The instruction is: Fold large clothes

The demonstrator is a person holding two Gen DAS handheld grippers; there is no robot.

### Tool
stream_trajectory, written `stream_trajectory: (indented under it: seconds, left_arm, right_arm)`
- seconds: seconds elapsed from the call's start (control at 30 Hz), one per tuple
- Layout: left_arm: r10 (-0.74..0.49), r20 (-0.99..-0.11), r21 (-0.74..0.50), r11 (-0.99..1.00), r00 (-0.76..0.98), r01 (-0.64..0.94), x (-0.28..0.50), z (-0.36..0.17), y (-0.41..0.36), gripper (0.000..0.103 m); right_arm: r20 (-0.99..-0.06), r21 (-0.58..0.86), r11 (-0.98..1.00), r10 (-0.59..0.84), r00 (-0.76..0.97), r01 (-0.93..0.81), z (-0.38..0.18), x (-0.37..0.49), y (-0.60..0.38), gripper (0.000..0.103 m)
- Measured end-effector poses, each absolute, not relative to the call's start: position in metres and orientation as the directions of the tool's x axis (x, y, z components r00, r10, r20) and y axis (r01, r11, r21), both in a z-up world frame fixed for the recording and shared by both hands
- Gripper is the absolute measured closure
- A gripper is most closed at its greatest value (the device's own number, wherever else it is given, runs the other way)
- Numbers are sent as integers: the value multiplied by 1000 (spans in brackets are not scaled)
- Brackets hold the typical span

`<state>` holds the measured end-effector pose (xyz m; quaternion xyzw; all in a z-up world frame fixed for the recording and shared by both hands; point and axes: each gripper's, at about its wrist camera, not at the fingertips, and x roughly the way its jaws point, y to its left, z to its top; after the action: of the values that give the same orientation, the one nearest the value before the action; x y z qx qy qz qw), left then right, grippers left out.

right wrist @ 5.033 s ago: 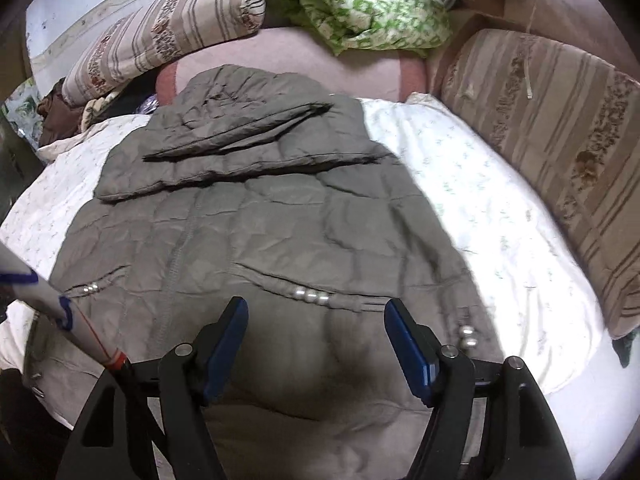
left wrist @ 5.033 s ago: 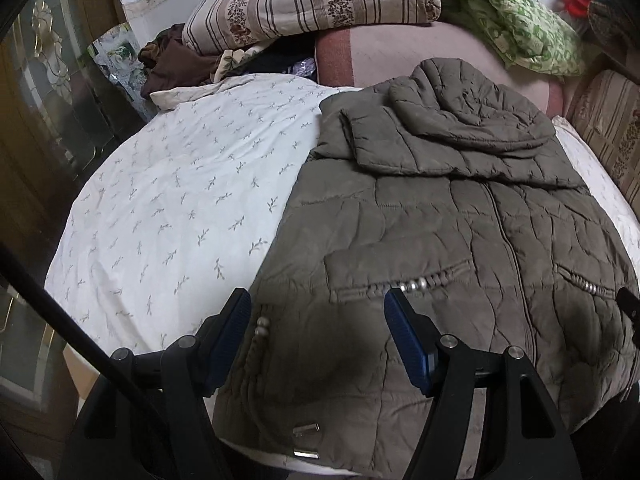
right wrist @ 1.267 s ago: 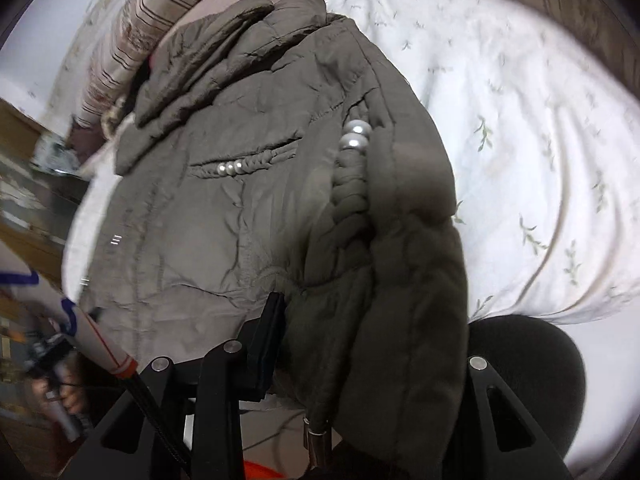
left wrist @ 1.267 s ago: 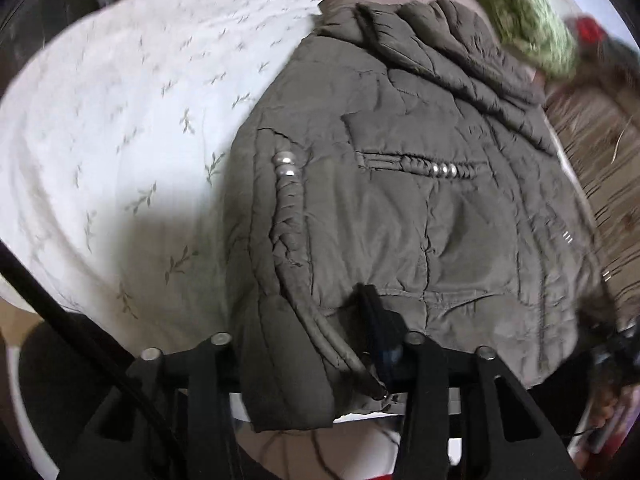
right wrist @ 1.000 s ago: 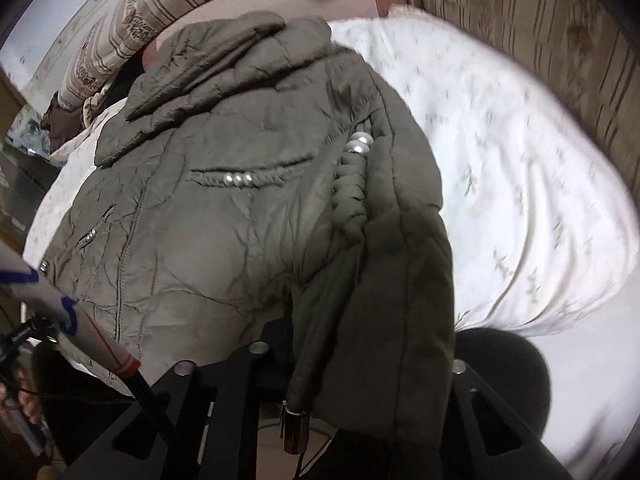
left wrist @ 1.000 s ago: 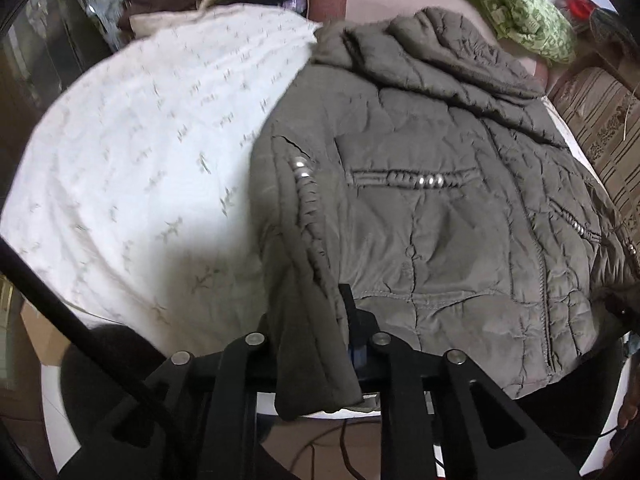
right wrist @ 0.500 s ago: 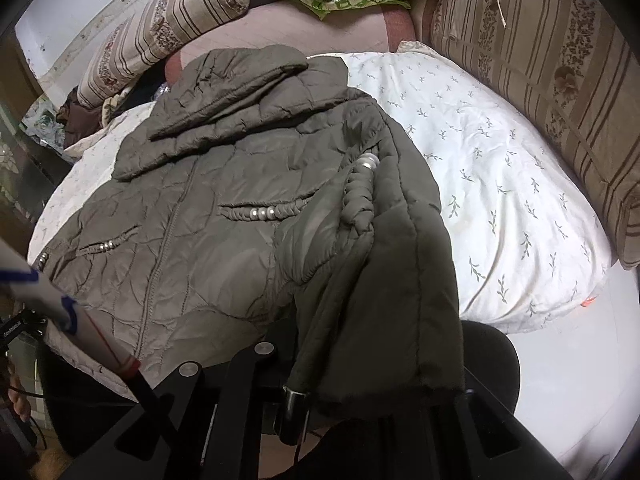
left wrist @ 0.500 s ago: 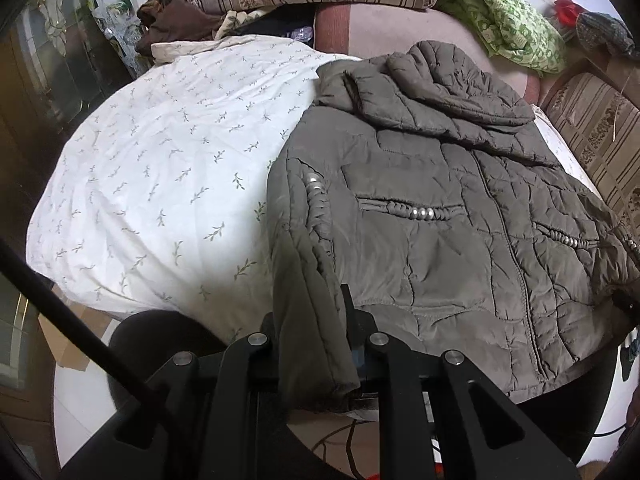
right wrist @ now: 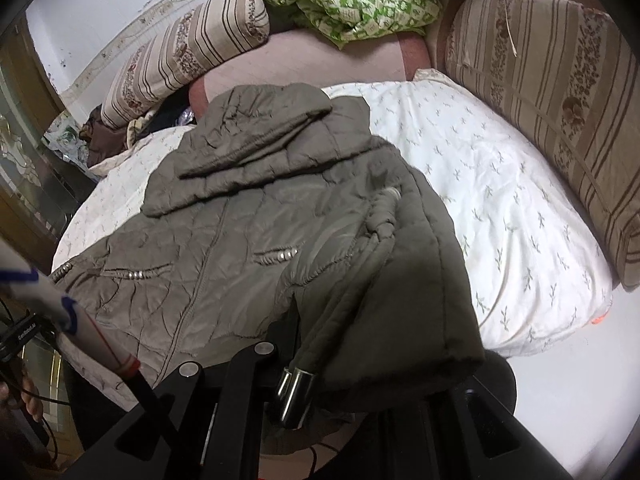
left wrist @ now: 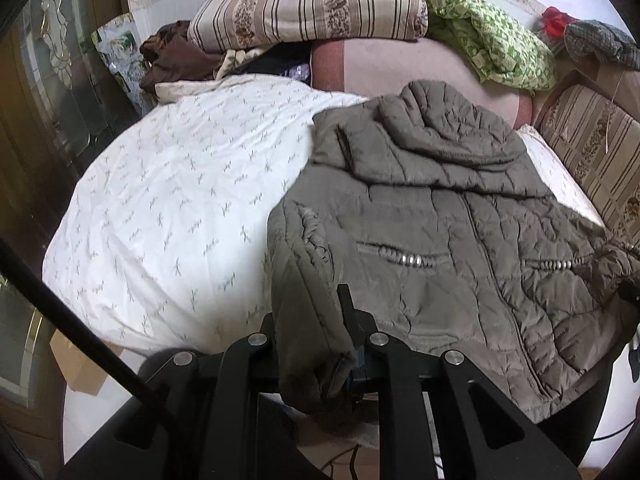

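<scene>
An olive quilted hooded jacket lies front up on a white patterned bed cover, hood toward the pillows. My left gripper is shut on the jacket's bottom left hem corner and holds it lifted off the bed. My right gripper is shut on the bottom right hem corner of the jacket; the cloth drapes over and hides its right finger. A metal cord end hangs from that corner.
Striped pillows and a green patterned cloth lie at the head of the bed. A striped cushion runs along the right side. Brown clothes are piled at the far left. A wooden cabinet stands left.
Five seconds ago both grippers were open over the flat hem. They have since shut on the two hem corners, lifted them, and pulled back and up from the bed.
</scene>
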<state>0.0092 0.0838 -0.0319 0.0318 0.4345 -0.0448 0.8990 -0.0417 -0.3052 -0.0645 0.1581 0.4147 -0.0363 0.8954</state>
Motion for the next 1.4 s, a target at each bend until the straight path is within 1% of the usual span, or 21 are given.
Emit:
stream_trajectory:
  seconds: [0.33, 0.7, 1.2, 1.4]
  left_arm:
    - [-44, -729, 52, 991, 683, 119, 31, -7, 68, 87]
    - [-18, -681, 92, 990, 732, 111, 73, 16, 49, 87]
    - [13, -642, 114, 990, 767, 78, 132, 48, 34, 86]
    - [43, -631, 158, 985, 775, 73, 160, 48, 22, 86]
  right_arm:
    - [-716, 258, 951, 70, 695, 170, -46, -25, -303, 88]
    - [-670, 253, 955, 59, 740, 153, -22, 7, -306, 88]
    - [-622, 247, 958, 40, 782, 147, 16, 74, -325, 88]
    - [-621, 242, 958, 30, 783, 155, 22, 102, -331, 88]
